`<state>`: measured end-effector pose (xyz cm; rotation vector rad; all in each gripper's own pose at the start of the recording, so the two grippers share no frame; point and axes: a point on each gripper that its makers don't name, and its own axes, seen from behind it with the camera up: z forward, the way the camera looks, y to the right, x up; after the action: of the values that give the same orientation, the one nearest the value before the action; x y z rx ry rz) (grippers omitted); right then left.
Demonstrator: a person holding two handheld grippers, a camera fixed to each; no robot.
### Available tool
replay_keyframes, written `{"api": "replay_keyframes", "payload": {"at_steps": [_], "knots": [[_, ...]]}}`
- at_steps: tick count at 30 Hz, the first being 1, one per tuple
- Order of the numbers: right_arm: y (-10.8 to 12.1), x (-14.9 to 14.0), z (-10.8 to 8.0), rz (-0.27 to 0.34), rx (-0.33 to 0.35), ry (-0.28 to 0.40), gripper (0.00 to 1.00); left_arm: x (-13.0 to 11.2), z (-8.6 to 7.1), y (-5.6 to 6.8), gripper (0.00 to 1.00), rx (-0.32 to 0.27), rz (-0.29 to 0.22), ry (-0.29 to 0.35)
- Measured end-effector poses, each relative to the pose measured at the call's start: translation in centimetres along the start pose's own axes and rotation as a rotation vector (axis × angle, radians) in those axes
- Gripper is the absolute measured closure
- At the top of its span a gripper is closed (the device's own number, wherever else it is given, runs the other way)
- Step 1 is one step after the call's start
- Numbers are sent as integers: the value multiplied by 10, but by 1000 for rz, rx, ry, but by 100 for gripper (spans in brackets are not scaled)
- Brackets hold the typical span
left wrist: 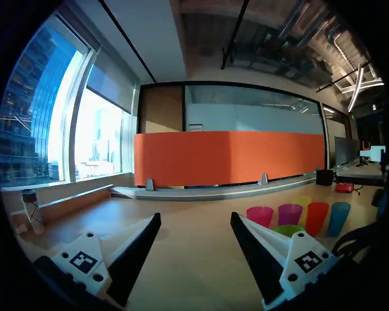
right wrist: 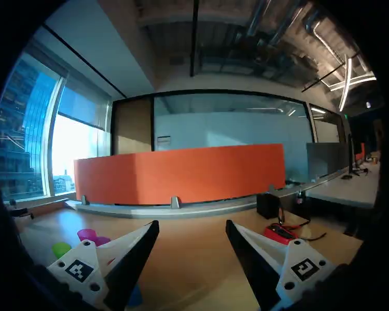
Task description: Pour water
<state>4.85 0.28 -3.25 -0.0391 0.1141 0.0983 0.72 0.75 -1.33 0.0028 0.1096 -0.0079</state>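
Note:
Several coloured plastic cups stand in a cluster on the wooden table: a pink cup (left wrist: 260, 215), a purple cup (left wrist: 290, 213), an orange cup (left wrist: 317, 217), a blue cup (left wrist: 339, 217), a yellow one behind and a green cup (left wrist: 288, 230) in front. My left gripper (left wrist: 195, 223) is open, with nothing between its fingers, and the cups lie just right of its right finger (left wrist: 256, 249). In the right gripper view my right gripper (right wrist: 192, 230) is also open and holds nothing. There a green cup (right wrist: 60, 249) and a pink cup (right wrist: 86, 235) peek out left of its left finger (right wrist: 127, 254).
An orange divider panel (left wrist: 228, 157) runs along the table's far edge. A red device (right wrist: 280, 232) with cables and a black box (right wrist: 267, 205) lie right of the right gripper. Tall windows (left wrist: 44, 129) line the left side. Another desk (right wrist: 350, 189) stands at the far right.

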Motion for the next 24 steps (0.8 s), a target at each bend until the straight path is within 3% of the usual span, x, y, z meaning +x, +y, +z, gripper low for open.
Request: {"api": "replay_keyframes", "payload": {"at_steps": [24], "knots": [[-7, 9, -1, -19, 10, 18, 1, -15, 6, 1, 0, -20, -18, -37]]}}
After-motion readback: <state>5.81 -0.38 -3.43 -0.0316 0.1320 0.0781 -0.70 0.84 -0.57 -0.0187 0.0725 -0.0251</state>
